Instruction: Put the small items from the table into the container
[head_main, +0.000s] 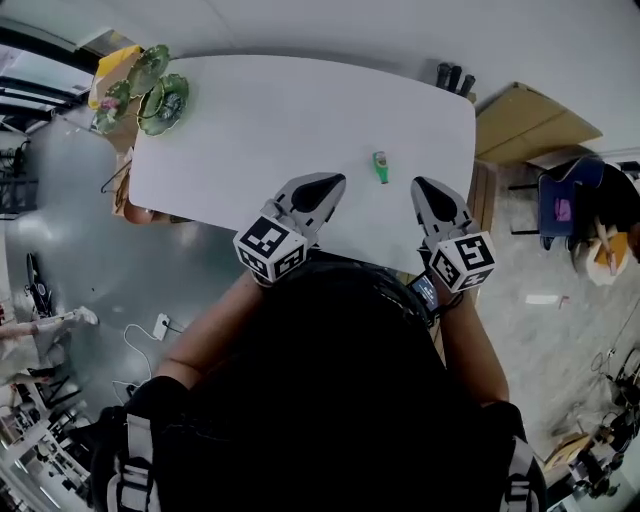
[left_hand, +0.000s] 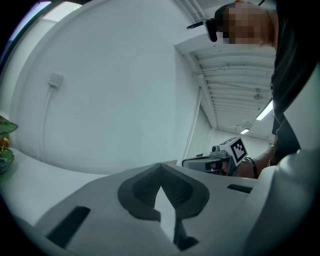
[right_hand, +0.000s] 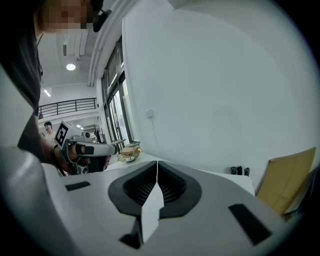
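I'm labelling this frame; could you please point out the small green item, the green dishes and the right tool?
small green item (head_main: 381, 167): head view, middle of its body.
green dishes (head_main: 163, 103): head view, centre of the nearer dish.
right tool (right_hand: 157, 164): right gripper view, its closed tips.

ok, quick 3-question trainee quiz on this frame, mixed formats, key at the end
1. True or false: the right hand-held gripper is clamped on the small green item.
2. Multiple choice: where are the green dishes? A) at the far left corner of the table; B) in the middle of it; C) between the two grippers.
3. Short answer: how do the jaws of the left hand-held gripper stand?

Key:
1. False. The item lies on the table between the two grippers, untouched.
2. A.
3. Together, with nothing between them.
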